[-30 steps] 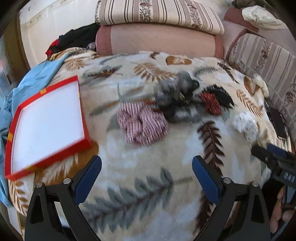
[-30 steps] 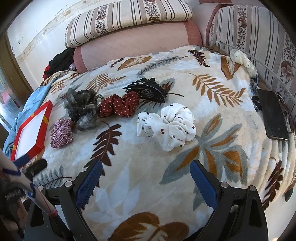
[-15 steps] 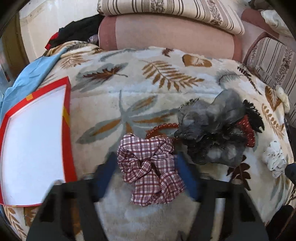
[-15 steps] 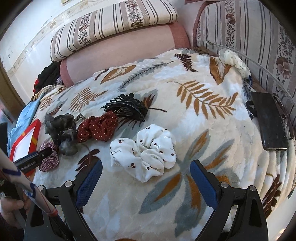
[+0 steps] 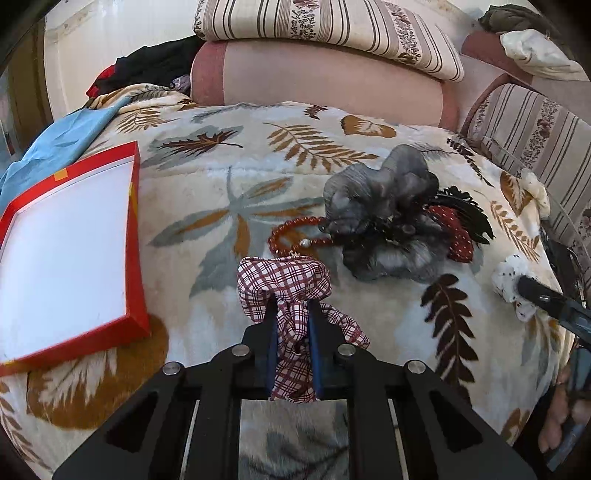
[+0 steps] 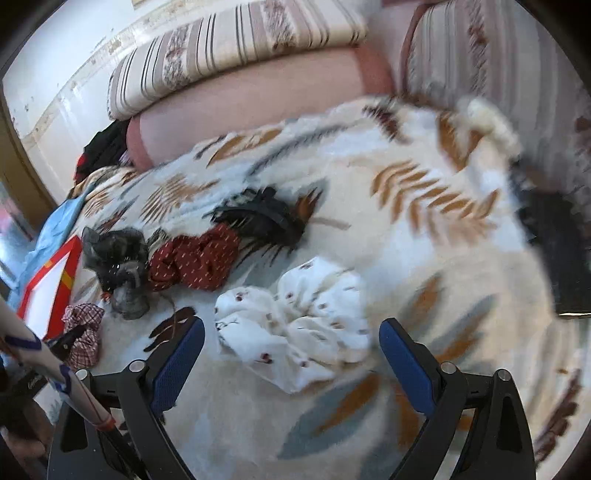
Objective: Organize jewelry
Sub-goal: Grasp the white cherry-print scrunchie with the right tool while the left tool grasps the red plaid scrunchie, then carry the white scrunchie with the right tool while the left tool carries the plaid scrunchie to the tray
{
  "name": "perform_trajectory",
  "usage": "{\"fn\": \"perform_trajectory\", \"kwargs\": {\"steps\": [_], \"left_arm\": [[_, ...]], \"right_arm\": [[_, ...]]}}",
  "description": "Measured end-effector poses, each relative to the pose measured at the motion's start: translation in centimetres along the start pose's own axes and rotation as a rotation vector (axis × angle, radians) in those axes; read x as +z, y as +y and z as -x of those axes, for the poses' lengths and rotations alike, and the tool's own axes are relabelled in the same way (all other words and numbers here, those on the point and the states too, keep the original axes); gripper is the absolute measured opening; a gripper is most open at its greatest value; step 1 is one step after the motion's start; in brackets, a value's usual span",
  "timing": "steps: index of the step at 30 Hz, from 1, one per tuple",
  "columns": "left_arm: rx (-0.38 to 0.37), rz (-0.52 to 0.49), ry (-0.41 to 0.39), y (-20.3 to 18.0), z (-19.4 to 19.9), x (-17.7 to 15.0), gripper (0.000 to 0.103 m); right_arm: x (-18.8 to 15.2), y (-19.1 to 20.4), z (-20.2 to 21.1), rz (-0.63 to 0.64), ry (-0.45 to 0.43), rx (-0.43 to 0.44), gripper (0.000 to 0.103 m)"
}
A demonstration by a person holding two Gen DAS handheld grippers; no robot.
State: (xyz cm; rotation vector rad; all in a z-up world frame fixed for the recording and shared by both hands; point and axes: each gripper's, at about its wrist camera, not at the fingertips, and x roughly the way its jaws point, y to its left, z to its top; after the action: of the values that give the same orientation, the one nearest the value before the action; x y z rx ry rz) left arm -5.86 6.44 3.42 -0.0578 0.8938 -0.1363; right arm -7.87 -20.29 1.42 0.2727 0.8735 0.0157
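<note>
My left gripper point(image 5: 291, 310) is closing, and its blue pads pinch the red plaid scrunchie point(image 5: 284, 280) on the leaf-print blanket. Just beyond lie a red bead bracelet point(image 5: 291, 230) and a grey scrunchie point(image 5: 384, 206). A white-lined box with a red rim point(image 5: 135, 236) sits to the left. My right gripper point(image 6: 291, 325) is also closing; the white dotted scrunchie point(image 6: 295, 317) lies between its fingers, which stand apart from the cloth. The right wrist view is blurred.
A dark red dotted scrunchie point(image 6: 195, 258) and a black claw clip point(image 6: 258, 218) lie behind the white one. A dark phone point(image 6: 554, 251) rests at the blanket's right edge. Striped cushions point(image 5: 325, 26) and blue cloth point(image 5: 59, 147) border the blanket.
My left gripper moved forward to the plaid scrunchie and shut on it. The right gripper advanced to the white scrunchie and its fingers have narrowed.
</note>
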Motion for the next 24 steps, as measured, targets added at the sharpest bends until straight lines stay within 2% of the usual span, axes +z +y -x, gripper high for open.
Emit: {"fn": "perform_trajectory", "kwargs": {"steps": [1,2,4,10,15,21,24], "left_arm": [[-0.004,0.002,-0.005,0.0,0.3,-0.1,0.014],[-0.006,0.003,-0.010,0.0,0.6,-0.1,0.014],[-0.011,0.001,-0.030,-0.1,1.5,-0.2,0.014],[-0.016,-0.002,-0.092,-0.9,4.4,-0.5,0.014],[-0.019,0.003,-0.135,-1.0,6.9,-1.3,0.014],[-0.015,0.015,-0.169,-1.0,9.8,-2.3,0.014],[-0.019,0.002,-0.213,-1.6,12.4,-2.4,0.014]], "right_arm": [[-0.1,0.1,-0.7,0.013,0.024,-0.033,0.054],[-0.2,0.1,-0.9,0.021,0.035,-0.058,0.029],[-0.3,-0.1,-0.1,0.004,-0.001,-0.019,0.022],[-0.3,1.1,3.2,0.038,-0.137,0.046,0.021],[-1.1,2.7,3.8,0.089,-0.139,0.081,0.021],[-1.9,4.2,6.0,0.142,-0.194,0.125,0.021],[-2.1,4.9,7.2,0.149,-0.209,0.143,0.021]]}}
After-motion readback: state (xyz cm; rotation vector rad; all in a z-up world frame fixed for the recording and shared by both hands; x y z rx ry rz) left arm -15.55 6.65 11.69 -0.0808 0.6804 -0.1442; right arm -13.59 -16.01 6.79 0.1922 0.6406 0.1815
